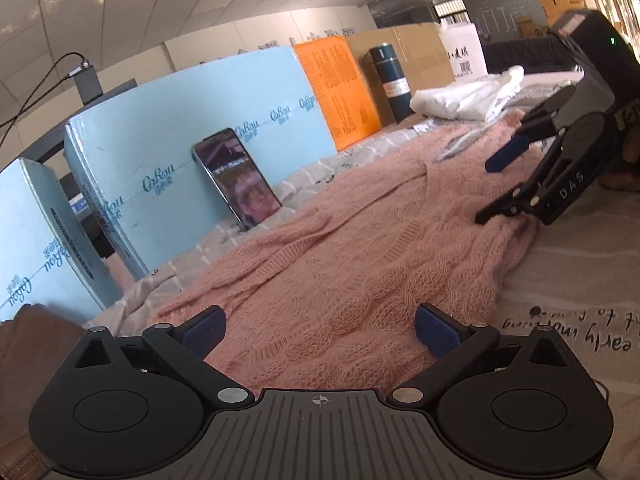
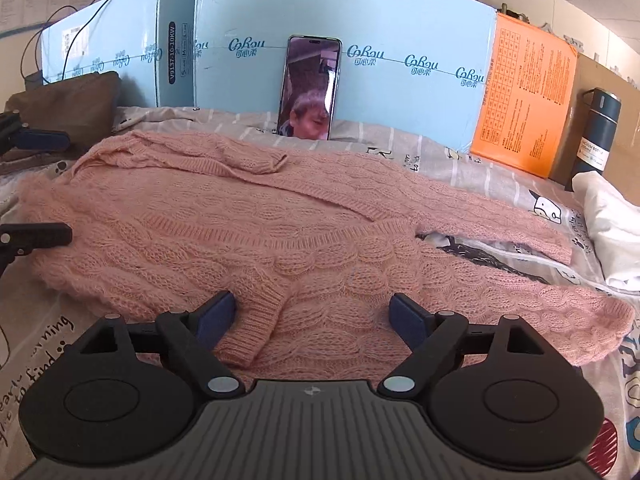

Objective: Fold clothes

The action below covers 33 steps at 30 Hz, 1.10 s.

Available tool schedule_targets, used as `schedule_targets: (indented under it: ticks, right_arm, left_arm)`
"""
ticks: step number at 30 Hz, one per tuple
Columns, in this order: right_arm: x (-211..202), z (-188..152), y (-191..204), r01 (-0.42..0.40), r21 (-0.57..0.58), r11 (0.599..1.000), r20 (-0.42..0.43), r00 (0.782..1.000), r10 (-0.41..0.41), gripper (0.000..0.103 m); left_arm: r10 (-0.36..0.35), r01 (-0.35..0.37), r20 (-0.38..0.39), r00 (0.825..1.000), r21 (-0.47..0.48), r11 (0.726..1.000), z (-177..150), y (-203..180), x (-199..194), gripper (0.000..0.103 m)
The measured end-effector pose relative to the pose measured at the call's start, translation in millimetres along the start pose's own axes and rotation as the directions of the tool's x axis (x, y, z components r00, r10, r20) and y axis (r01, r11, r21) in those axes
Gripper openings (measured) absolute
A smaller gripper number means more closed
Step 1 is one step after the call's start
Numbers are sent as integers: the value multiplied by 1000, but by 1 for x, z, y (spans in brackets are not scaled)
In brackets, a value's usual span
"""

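A pink cable-knit sweater lies spread flat on a grey printed bedsheet, one sleeve stretched to the right and another folded across the body. My right gripper is open low over the sweater's near edge; a ribbed cuff lies just inside its left pad, not pinched. My left gripper hovers open over the sweater at its other end, holding nothing. Each gripper shows in the other's view: the right gripper open at the sweater's far edge, the left gripper open at the left border.
A phone leans against light-blue cartons along the back. An orange box and a dark bottle stand to the right. A white garment lies at the right edge, a brown bag at the left.
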State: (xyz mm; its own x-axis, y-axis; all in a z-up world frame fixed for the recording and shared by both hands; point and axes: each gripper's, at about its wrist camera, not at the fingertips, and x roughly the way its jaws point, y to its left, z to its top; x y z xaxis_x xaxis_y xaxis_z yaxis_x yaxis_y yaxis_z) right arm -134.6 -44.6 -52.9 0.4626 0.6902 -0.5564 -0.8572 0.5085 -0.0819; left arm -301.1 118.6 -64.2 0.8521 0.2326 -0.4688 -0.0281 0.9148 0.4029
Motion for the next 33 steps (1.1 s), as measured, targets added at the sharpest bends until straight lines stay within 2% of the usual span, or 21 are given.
schedule_targets:
  ticks: [3, 8, 11, 16, 18, 20, 22, 24, 25, 27, 30, 33]
  right_arm:
    - [-4, 1, -6, -19, 15, 1000, 24, 1000, 18, 84]
    - [-28, -1, -31, -63, 79, 995, 138, 989, 52, 85]
    - [-32, -6, -42, -4, 74, 997, 138, 990, -6, 87]
    - [-22, -16, -61, 58, 111, 992, 44, 997, -63, 88]
    - [-19, -20, -70, 44, 150, 988, 17, 999, -47, 88]
    - [-27, -22, -81, 27, 191, 981, 35, 999, -34, 88]
    - [-38, -24, -91, 25, 211, 977, 61, 997, -38, 88]
    - [-49, -28, -96, 77, 170, 982, 65, 994, -89, 90]
    - [-54, -30, -98, 105, 146, 984, 65, 991, -116, 96]
    - [-57, -37, -98, 186, 67, 980, 32, 982, -188, 100]
    - [-55, -49, -90, 223, -62, 973, -9, 974, -224, 100]
    - [-55, -53, -75, 208, -173, 963, 31, 978, -206, 100]
  left_arm:
    - [16, -16, 8, 1000, 4, 1000, 1, 0, -3, 102]
    - [86, -86, 42, 995, -16, 996, 2, 8, -23, 102]
    - [113, -112, 40, 993, -28, 993, 1, 9, -31, 102]
    - [139, -140, -82, 987, -18, 990, -10, 6, -16, 102]
    - [142, -144, -73, 987, -19, 989, -10, 7, -19, 102]
    - [139, -141, -57, 989, -24, 990, -8, 9, -27, 102]
    - [98, -100, -45, 994, -46, 994, -7, 13, -39, 102]
    - [30, -33, -60, 998, -49, 998, -7, 12, -48, 102]
    - [-9, 6, -80, 997, -34, 999, -8, 8, -50, 102]
    - [-67, 70, -129, 989, 16, 997, -11, -3, -51, 102]
    - [-54, 64, -149, 987, 63, 996, -9, -13, -47, 103]
    - [-25, 38, -146, 989, 87, 995, -3, -17, -38, 103]
